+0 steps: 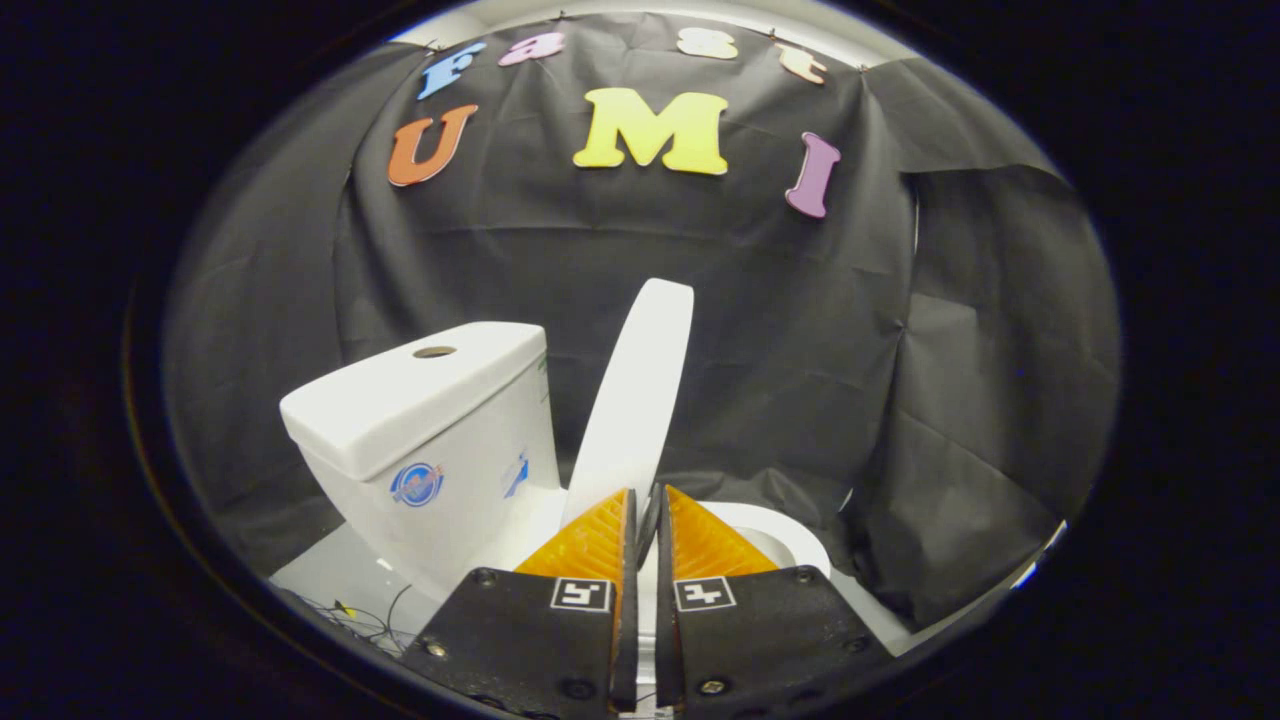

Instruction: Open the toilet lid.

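**Toilet lid raised, pinched between the gripper's fingers**

A white toilet lid [640, 390] stands nearly upright, seen edge-on as a tall narrow blade with a rounded top. Its lower end drops straight into the slim gap between the 2 fingers of the gripper [645, 500], whose tips close on it from either side. The fingers are drawn almost together, with only the lid's thin edge between them, so the gripper appears to be pinching the lid.

The gripper points forward and slightly upward, level from side to side, with its fingers standing side by side and the lid rising directly ahead of them.

Just beside the lid, on the left finger's side, sits the white tank [430, 430]. Its flat cover has 1 round hole [434, 352] on top, and 2 small stickers [417, 484] mark its front.

Beyond the right finger, part of the white seat ring [790, 535] curves around the bowl opening. What is inside the bowl cannot be seen.

A black cloth wall [800, 330] hangs behind the toilet. A few thin wires [370, 618] lie on the pale floor [330, 575] near the tank's base.
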